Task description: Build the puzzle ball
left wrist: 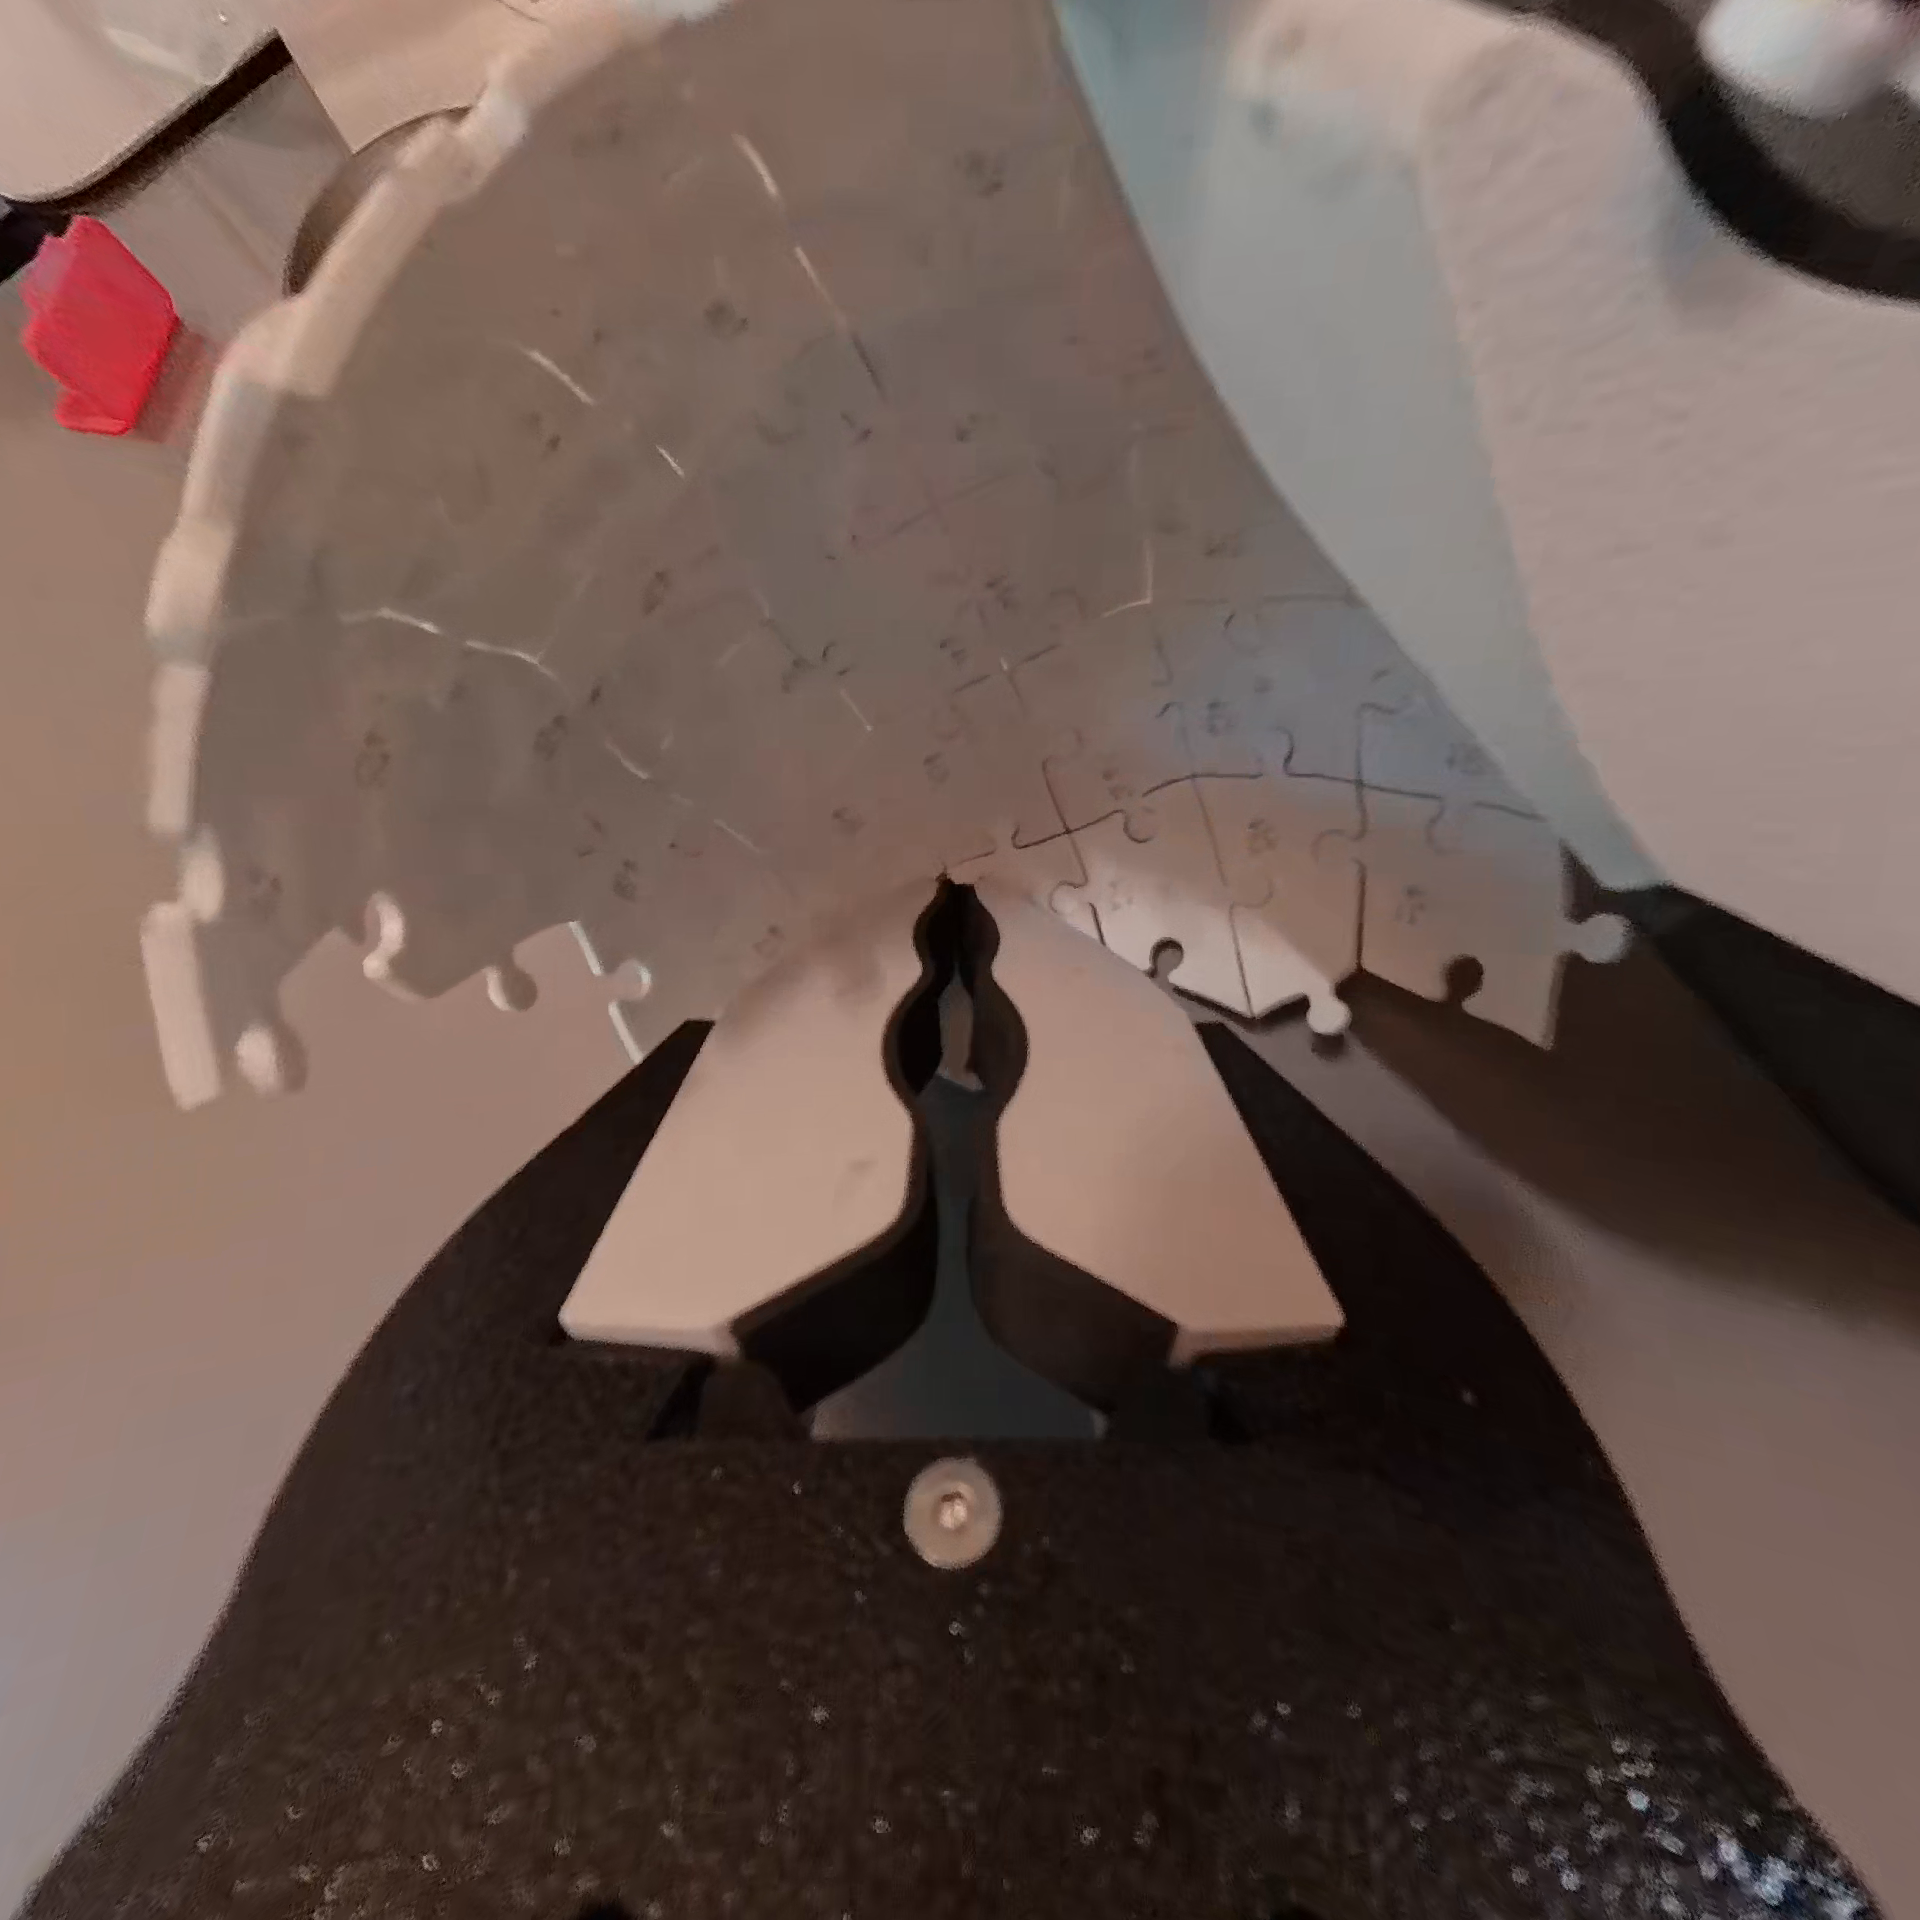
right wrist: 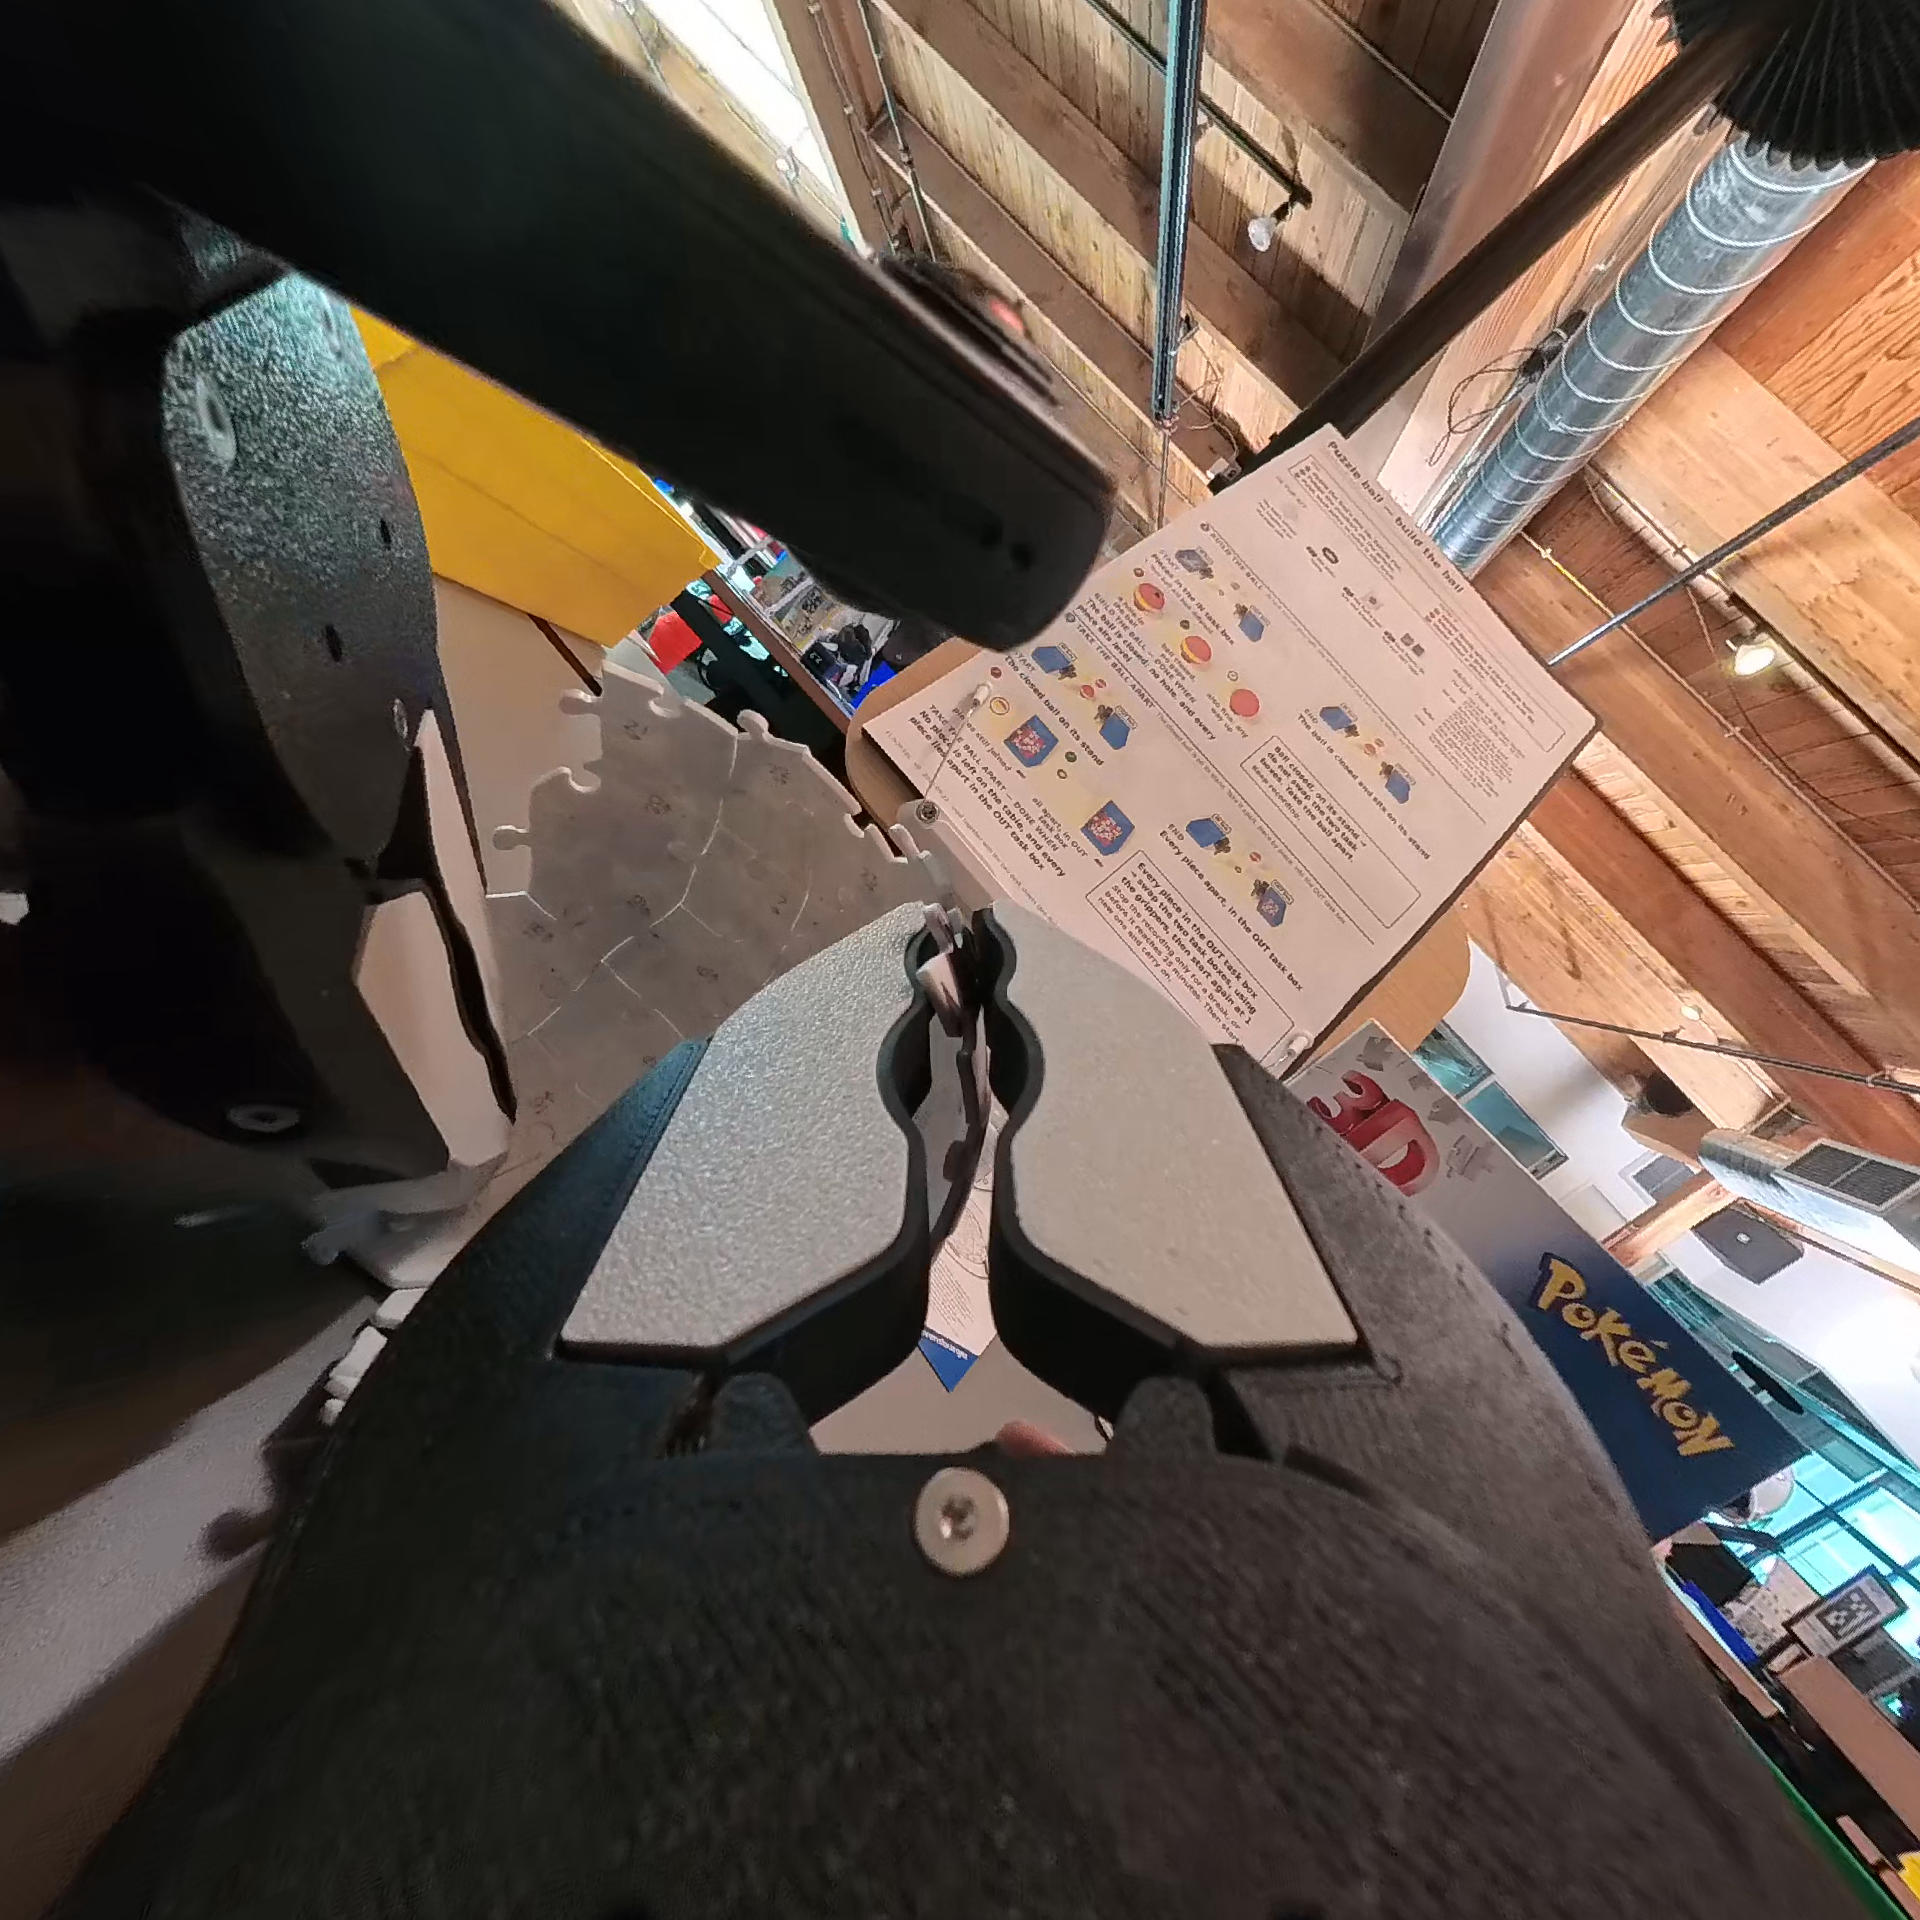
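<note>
A curved shell of joined puzzle pieces, grey on its inner side with small marks, fills the left wrist view. My left gripper is shut on the shell's lower edge and holds it above the table. In the right wrist view the same shell shows beyond my right gripper, which is shut on a thin edge of the shell seen end-on between its fingers. The left gripper is at the left of that view. The right gripper's white finger covers the shell's right side.
A red block lies on the beige table at the far left. An instruction sheet on a board, a yellow bin and a blue puzzle box stand behind. A black bar crosses the top. Tip to tip, the grippers are about 12 cm apart.
</note>
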The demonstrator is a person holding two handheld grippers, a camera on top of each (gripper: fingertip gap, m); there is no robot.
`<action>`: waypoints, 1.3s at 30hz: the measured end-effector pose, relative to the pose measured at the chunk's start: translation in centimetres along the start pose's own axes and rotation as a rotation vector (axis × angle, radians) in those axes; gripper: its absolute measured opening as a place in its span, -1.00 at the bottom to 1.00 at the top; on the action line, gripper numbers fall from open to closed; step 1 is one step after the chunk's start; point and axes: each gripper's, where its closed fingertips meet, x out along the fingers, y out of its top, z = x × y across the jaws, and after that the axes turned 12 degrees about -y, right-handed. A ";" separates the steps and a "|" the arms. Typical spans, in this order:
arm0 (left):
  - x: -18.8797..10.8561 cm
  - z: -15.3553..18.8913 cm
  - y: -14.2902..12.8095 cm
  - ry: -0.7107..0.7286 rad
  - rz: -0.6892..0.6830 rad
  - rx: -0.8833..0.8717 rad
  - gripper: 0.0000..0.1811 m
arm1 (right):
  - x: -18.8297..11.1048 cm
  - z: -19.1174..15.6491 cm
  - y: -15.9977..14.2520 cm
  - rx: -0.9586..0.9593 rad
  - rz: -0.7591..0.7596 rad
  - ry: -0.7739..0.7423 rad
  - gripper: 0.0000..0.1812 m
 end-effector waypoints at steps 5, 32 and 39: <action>0.0 0.1 0.1 0.022 -0.010 0.052 -1.00 | 0.0 -0.1 0.0 -0.006 0.001 -0.003 -0.94; -0.8 -0.2 -0.5 0.074 -0.024 0.204 -1.00 | -0.1 -0.3 0.1 -0.019 0.003 -0.005 -0.94; -1.2 -0.7 -0.2 0.090 0.013 0.241 -1.00 | -0.1 -0.2 0.1 -0.013 0.001 -0.005 -0.94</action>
